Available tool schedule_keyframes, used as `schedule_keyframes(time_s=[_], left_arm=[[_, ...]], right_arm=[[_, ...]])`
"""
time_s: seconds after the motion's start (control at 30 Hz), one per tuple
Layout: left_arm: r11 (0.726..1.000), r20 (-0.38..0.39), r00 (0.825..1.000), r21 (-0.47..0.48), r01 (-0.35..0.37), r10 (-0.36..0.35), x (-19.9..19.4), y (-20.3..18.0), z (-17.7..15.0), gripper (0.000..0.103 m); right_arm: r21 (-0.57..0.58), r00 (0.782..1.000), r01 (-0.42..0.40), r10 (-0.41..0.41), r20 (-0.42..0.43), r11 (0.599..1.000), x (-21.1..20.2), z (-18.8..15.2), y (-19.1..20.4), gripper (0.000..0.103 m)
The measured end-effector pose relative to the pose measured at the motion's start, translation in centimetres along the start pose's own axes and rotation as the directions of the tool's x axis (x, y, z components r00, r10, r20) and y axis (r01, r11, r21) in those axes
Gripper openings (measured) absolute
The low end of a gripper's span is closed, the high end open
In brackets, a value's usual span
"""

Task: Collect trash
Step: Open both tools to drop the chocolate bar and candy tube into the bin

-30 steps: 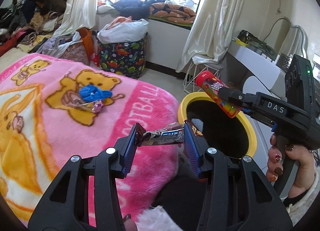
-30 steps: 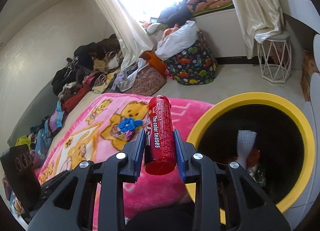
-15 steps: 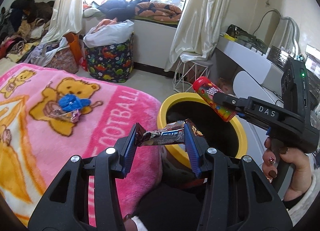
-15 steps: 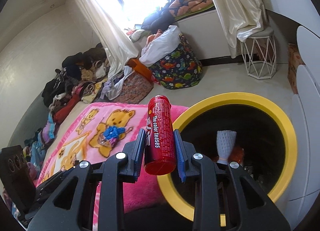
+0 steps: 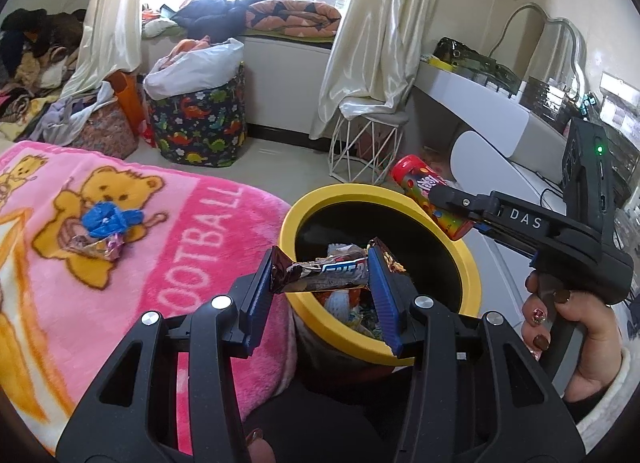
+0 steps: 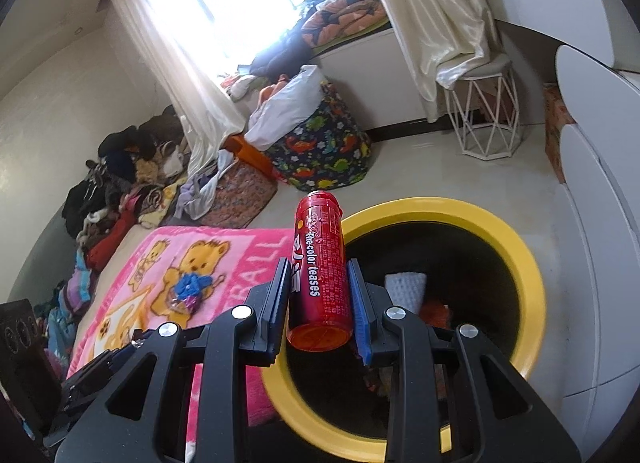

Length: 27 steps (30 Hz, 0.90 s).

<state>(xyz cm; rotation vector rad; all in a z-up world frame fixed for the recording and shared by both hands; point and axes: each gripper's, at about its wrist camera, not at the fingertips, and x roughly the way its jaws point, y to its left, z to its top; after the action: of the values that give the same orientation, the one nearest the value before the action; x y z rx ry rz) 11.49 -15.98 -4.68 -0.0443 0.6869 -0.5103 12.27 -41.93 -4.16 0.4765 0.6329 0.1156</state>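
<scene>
Left wrist view
Left gripper (image 5: 320,279): its blue-padded black jaws pinch a brown and blue foil snack-bar wrapper (image 5: 328,273) crosswise by its two ends.
Wrapper's place: hanging over the near rim of the round black bin with a yellow rim (image 5: 472,263), above the mouth.
Bin contents: crumpled papers and wrappers lie at the bottom; what each one is cannot be told.
Right gripper (image 5: 434,197): a black tool marked DAS, gripped by a hand (image 5: 568,323) with dark painted nails; it clamps a red cylindrical candy tube (image 5: 428,197) tilted over the bin's far right rim.
Bed: a pink fleece blanket with yellow bears and the word FOOTBALL (image 5: 168,263) lies just left of the bin; near the blanket's middle sit a crumpled blue wrapper (image 5: 110,218) and a clear shiny wrapper (image 5: 98,245), touching each other.
Room: a dinosaur-print fabric basket (image 5: 200,131) and a white wire stool (image 5: 368,147) stand on the floor beyond.

Right wrist view
Right gripper (image 6: 320,295): the jaws press on both sides of the red candy tube (image 6: 320,267), which stands lengthwise between them, orange base toward the camera.
Tube's place: above the left part of the bin's yellow rim (image 6: 532,283), beside the blanket's (image 6: 248,259) right edge.
Bin contents: a white textured piece (image 6: 406,289) and something orange beside it.
Bed: the blue wrapper (image 6: 192,285) rests on a bear.
</scene>
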Motion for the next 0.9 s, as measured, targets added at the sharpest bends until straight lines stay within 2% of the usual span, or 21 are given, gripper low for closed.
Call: schedule_keyframes(time_s=[0.23, 0.57, 0.9], left_arm=[[1.000, -0.016, 1.000, 0.017, 0.019, -0.018, 1.3, -1.2, 0.0, 0.038], [0.998, -0.054, 0.998, 0.048, 0.032, -0.029, 3.7, -2.8, -0.3, 0.038], [0.996, -0.133, 0.991, 0.078, 0.040, -0.030, 6.8, -3.6, -1.0, 0.039]], right_arm=[[0.050, 0.999, 0.048, -0.049, 0.011, 0.998, -0.3, 0.0, -2.4, 0.027], [0.060, 0.991, 0.129, -0.130, 0.016, 0.990, -0.2, -0.1, -4.4, 0.027], [0.092, 0.989, 0.151, -0.150, -0.016, 0.984, 0.7, -0.6, -5.9, 0.027]])
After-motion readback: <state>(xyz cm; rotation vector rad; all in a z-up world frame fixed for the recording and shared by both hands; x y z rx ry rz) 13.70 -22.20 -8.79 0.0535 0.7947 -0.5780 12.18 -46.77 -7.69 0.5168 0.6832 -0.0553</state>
